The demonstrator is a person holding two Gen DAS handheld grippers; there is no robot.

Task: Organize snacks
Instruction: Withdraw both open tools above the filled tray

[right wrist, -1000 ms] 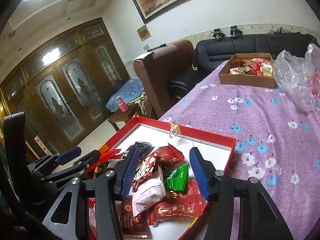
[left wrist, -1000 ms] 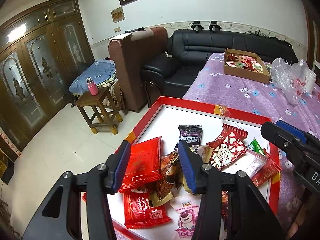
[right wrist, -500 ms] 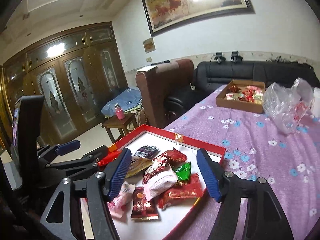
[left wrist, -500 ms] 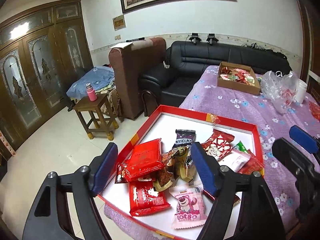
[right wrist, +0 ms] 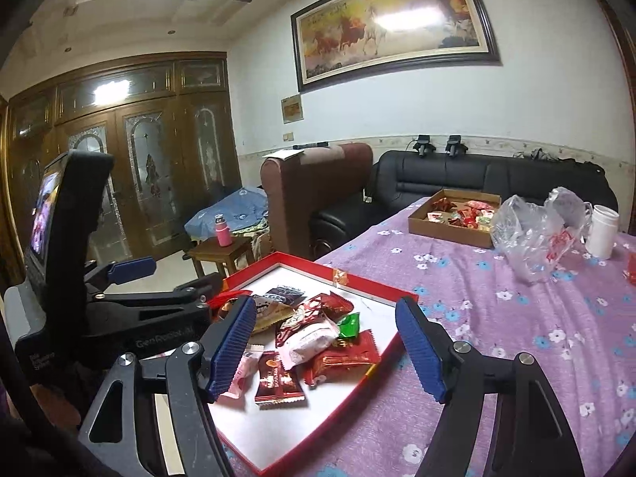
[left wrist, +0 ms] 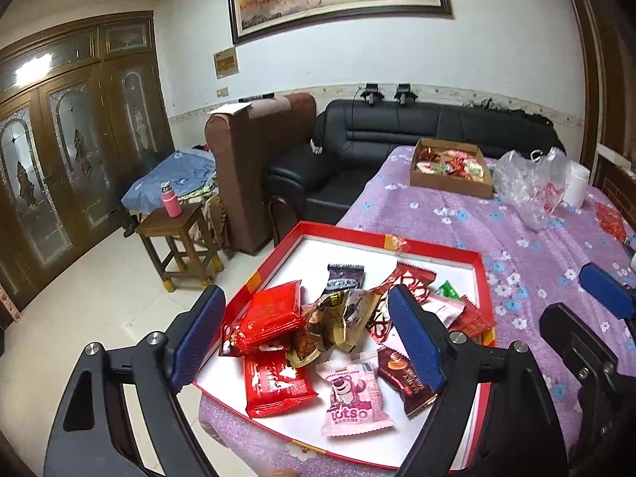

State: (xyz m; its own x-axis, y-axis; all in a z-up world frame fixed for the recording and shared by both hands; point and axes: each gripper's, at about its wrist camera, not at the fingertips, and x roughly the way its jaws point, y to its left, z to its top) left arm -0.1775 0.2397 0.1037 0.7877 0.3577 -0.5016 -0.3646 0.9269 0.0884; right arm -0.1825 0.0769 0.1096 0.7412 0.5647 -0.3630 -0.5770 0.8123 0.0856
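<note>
On a purple floral tablecloth (left wrist: 457, 218), the left gripper (left wrist: 306, 342), jaws opening and empty, and the right gripper (right wrist: 326, 351), fingers apart and empty, hover over the red tray (left wrist: 437, 247) at lower centre, where singling out one loose snack such as the pink packet (left wrist: 351, 395) looks wisest.

A pink bear packet (left wrist: 355, 396) at the near edge of the red tray (left wrist: 479, 274) reads "lotso". The left gripper's (right wrist: 222, 284) black body carries "GenRobot" in grey letters. Print on the other wrappers is too small to read.
</note>
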